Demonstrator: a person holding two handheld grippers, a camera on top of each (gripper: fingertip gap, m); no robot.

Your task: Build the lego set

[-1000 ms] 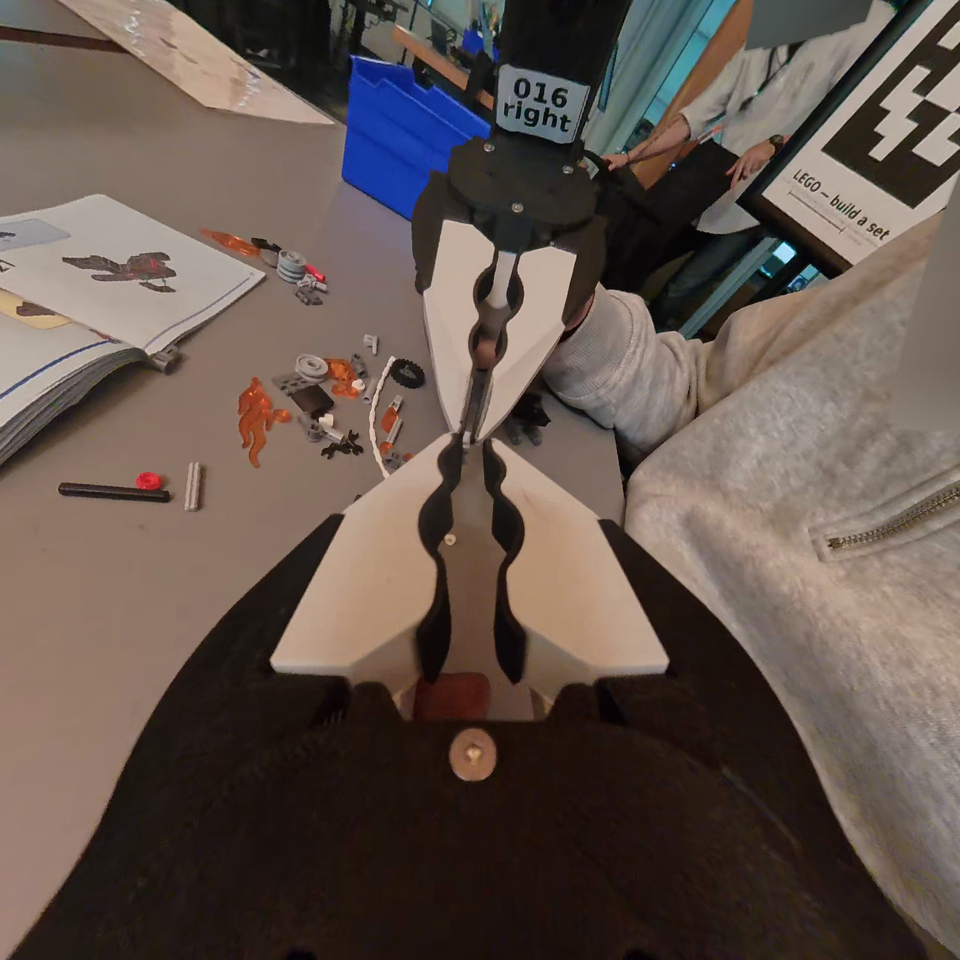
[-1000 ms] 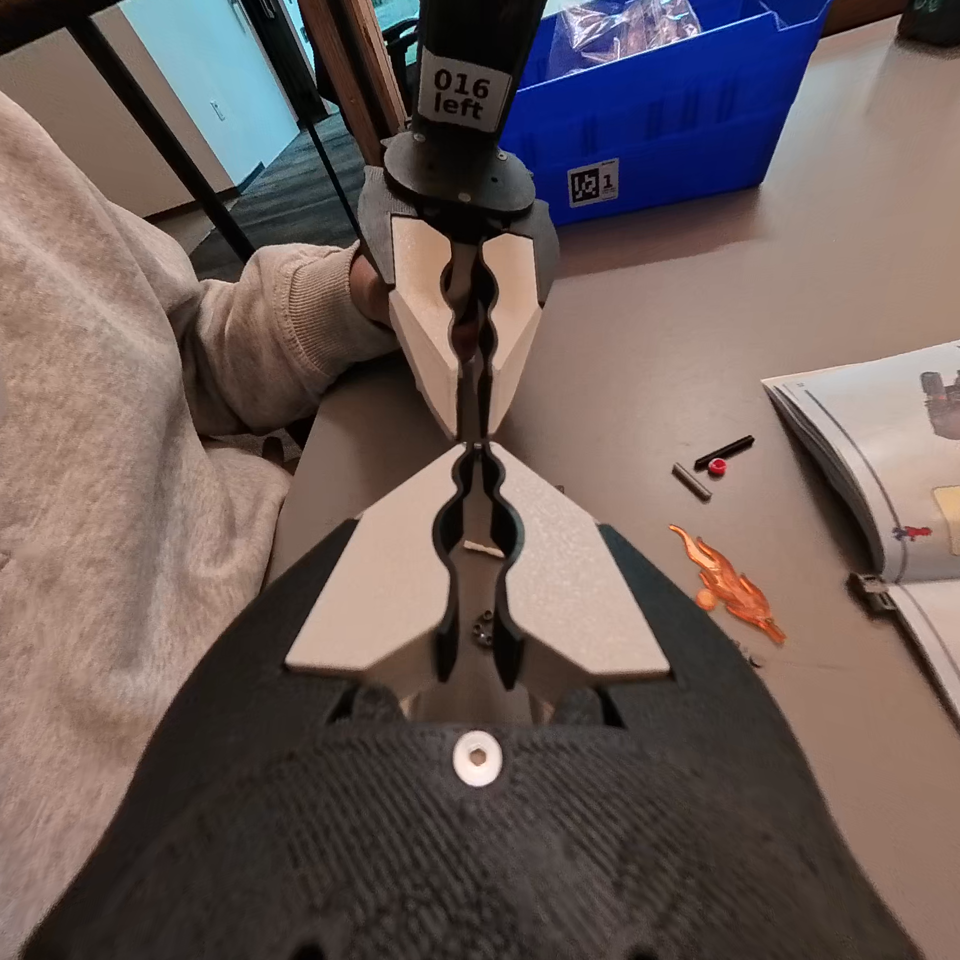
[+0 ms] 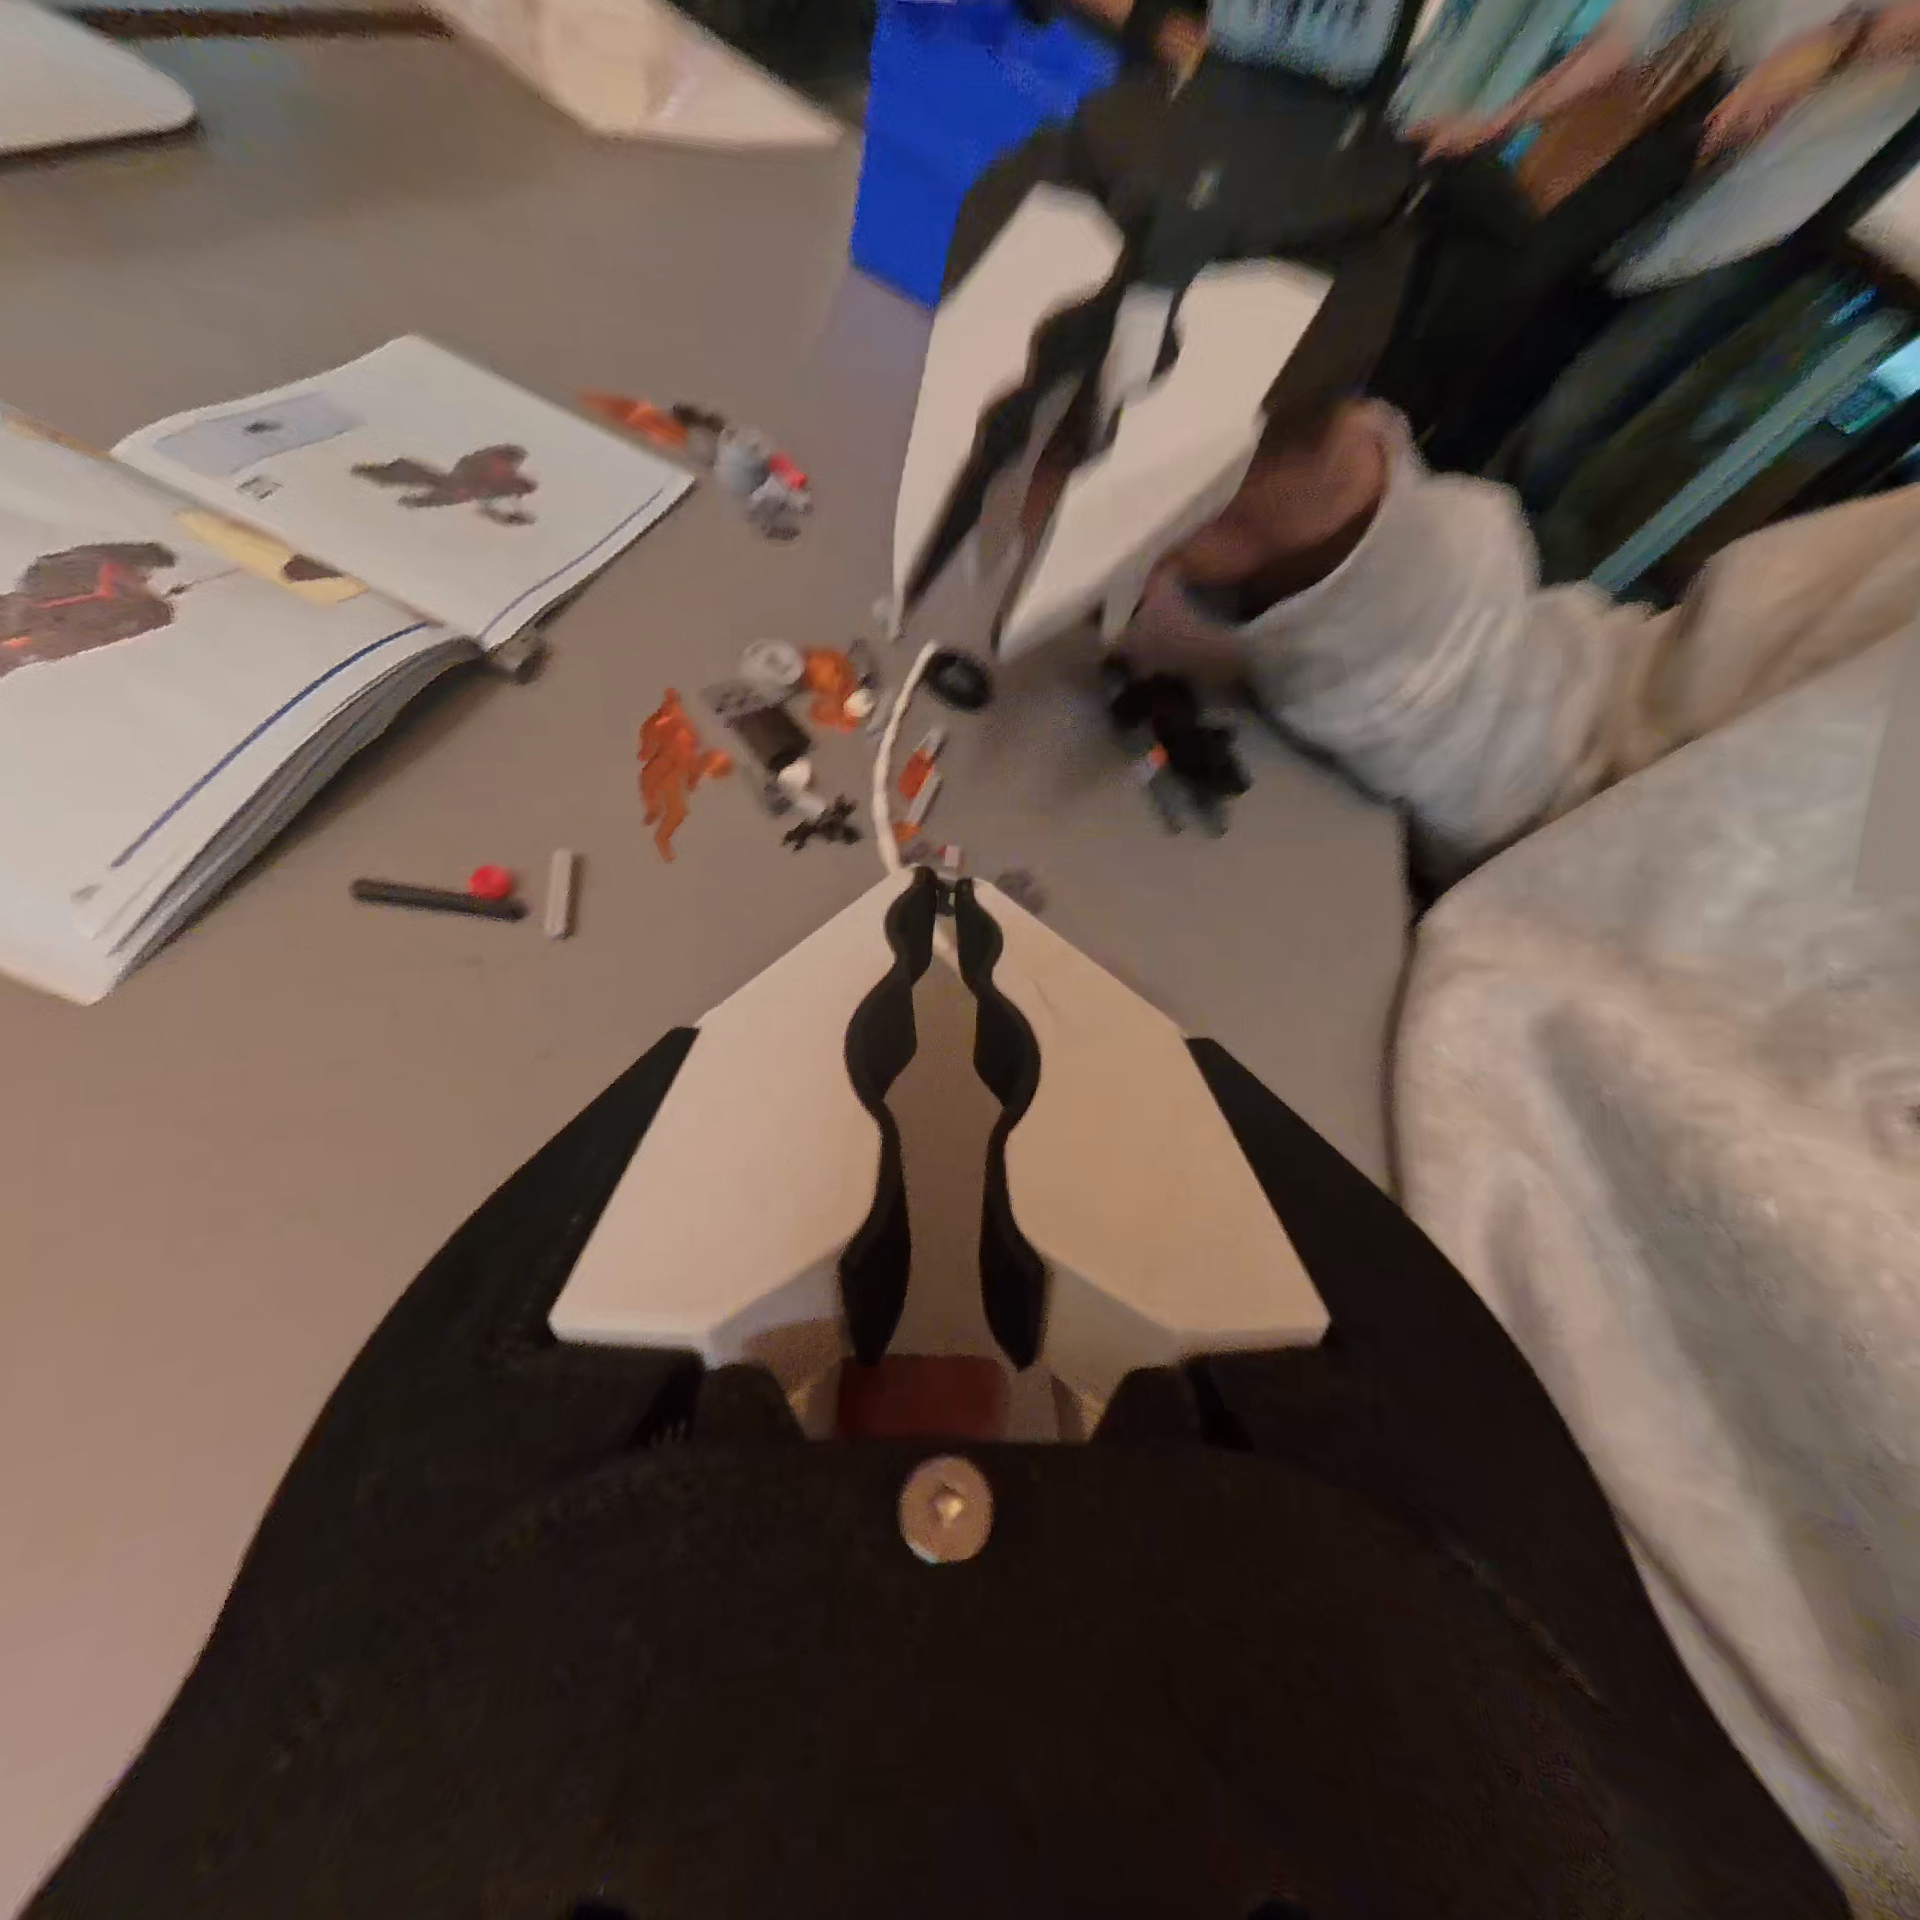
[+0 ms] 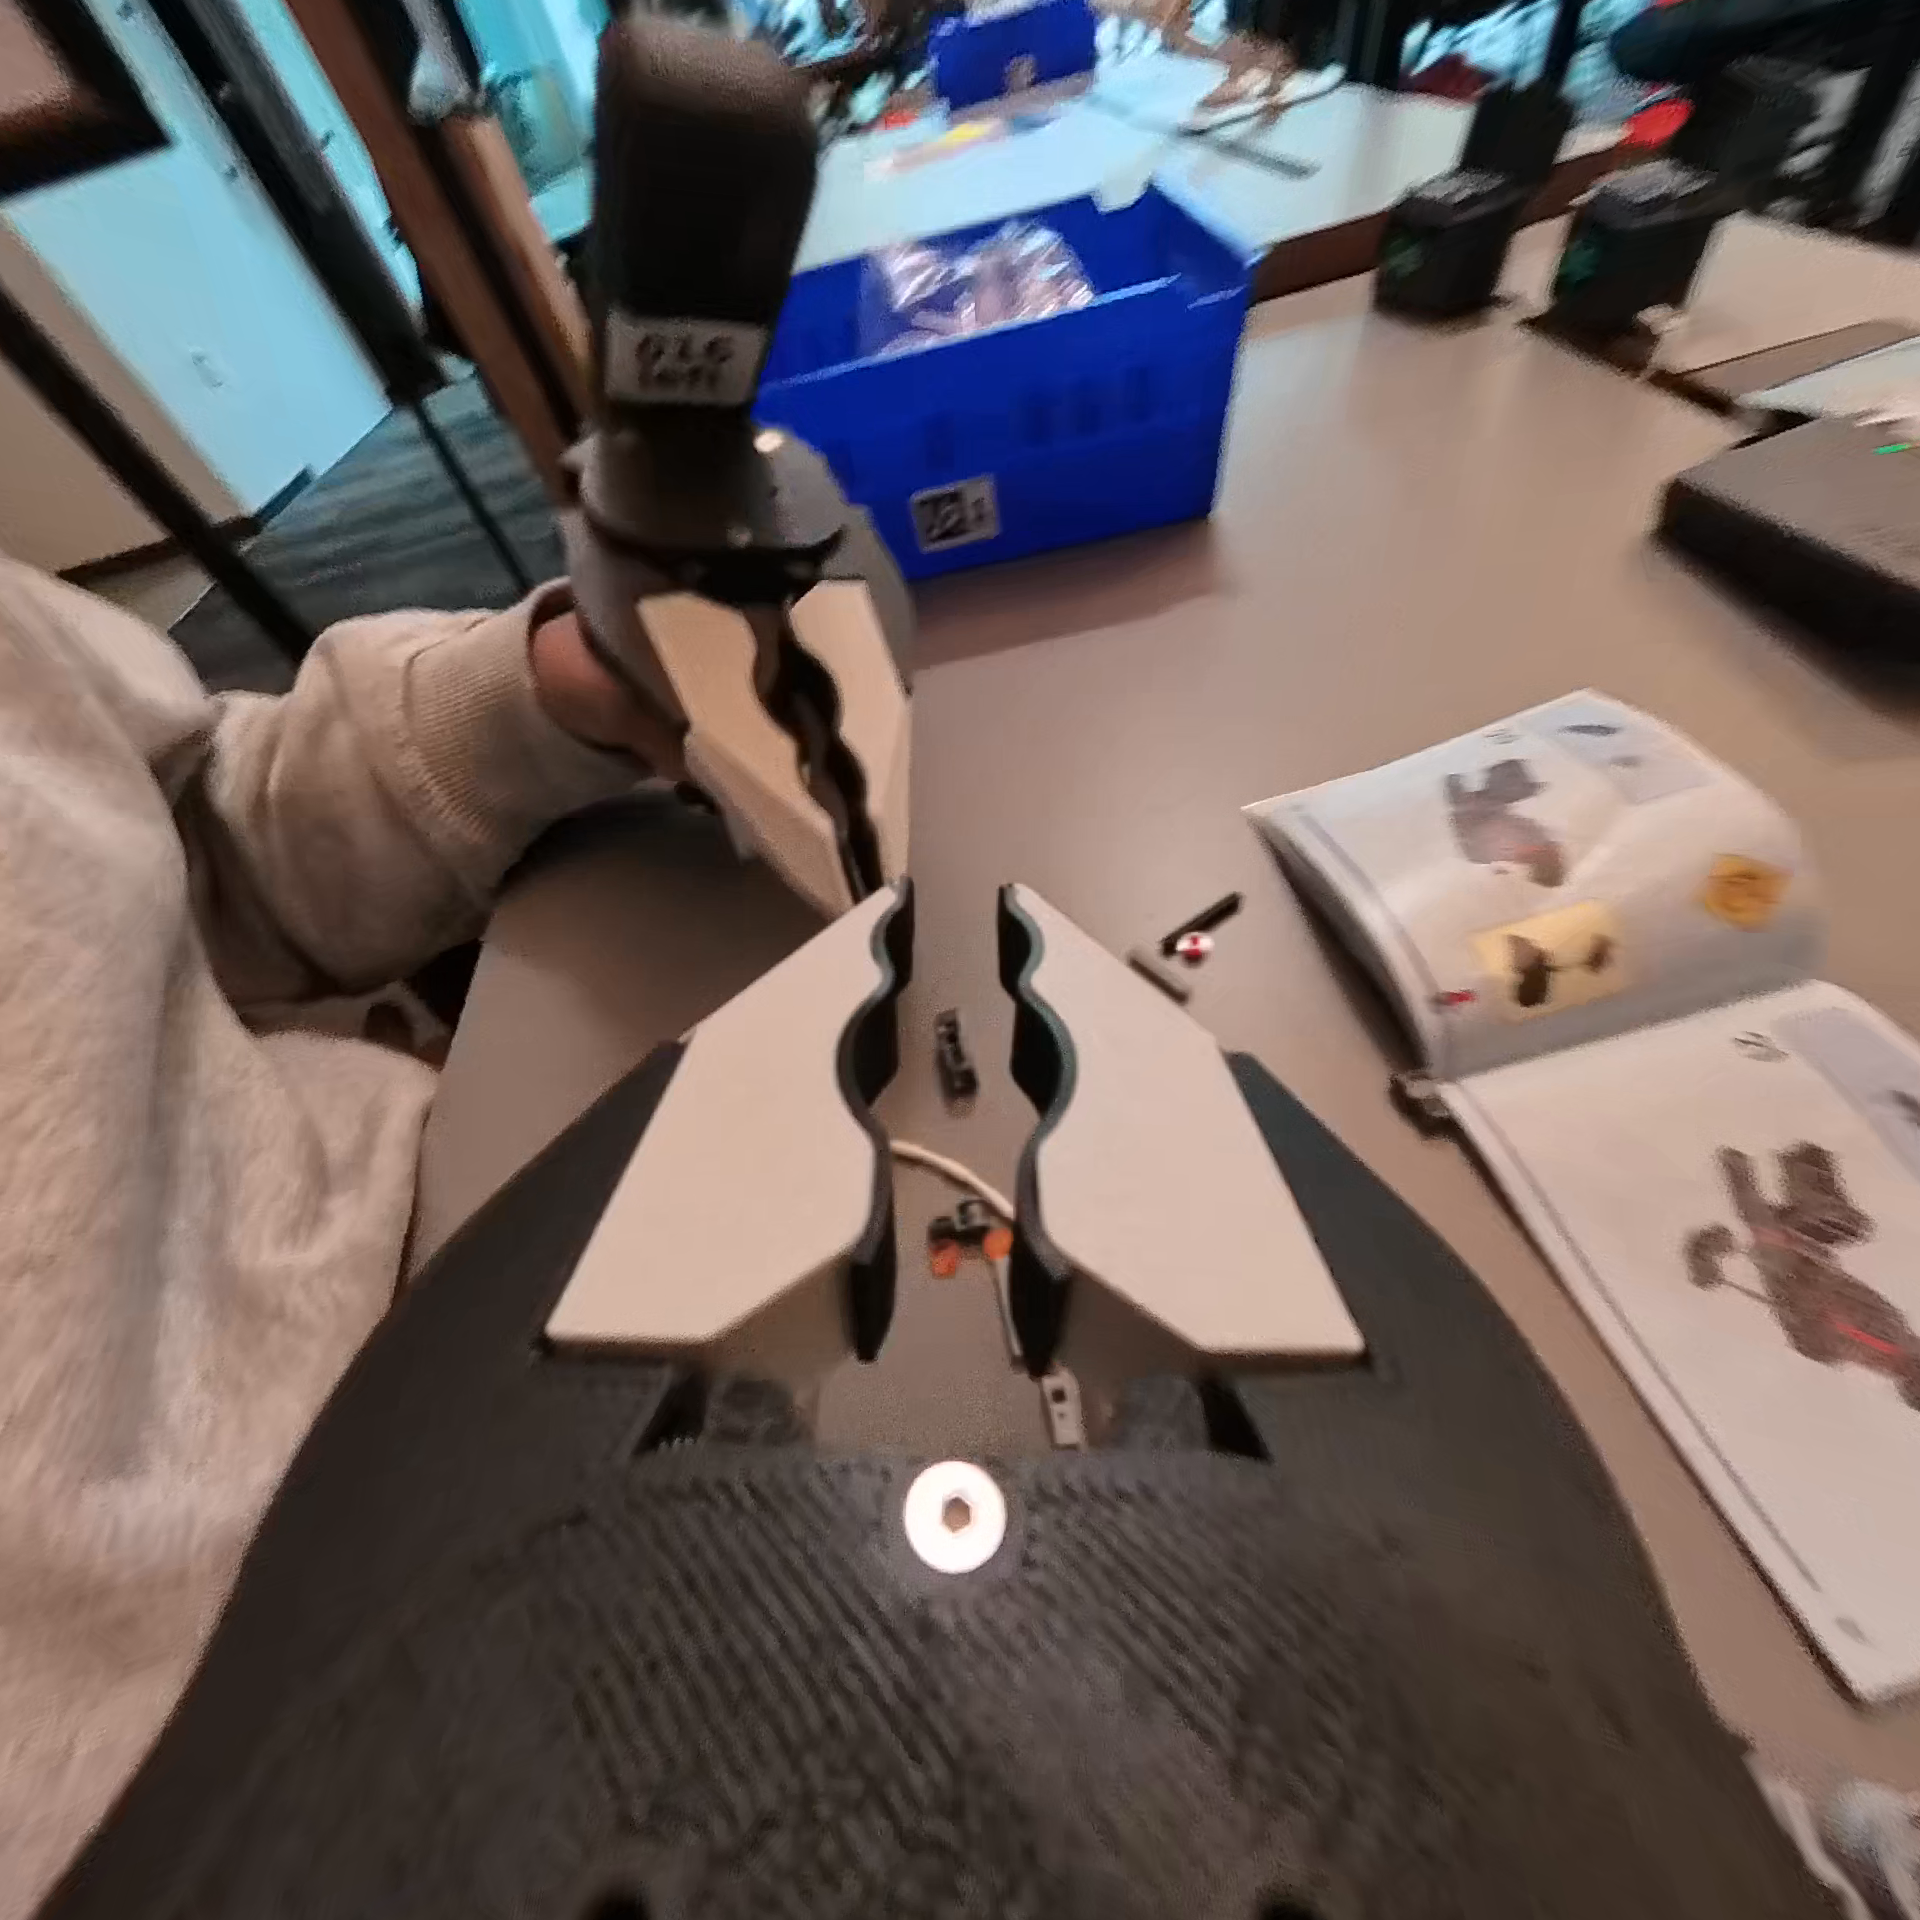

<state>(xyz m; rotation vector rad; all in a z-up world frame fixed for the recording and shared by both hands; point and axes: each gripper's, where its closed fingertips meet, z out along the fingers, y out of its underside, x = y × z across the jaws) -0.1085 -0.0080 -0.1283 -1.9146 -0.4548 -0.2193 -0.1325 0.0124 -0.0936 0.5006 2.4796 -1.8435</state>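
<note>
Ahead of the jaws, scattered lego pieces (image 3: 800,727) crowd the tabletop (image 3: 312,1195); left, the open booklet (image 3: 260,613) blocks; between lies bare tabletop.

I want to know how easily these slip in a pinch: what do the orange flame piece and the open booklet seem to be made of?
The orange flame piece looks like translucent moulded plastic, probably smooth: its amber colour varies as if light passes through, though blur hides any gloss. The open booklet looks like printed paper: thin stacked page edges and a curved fold at the spine.
</note>
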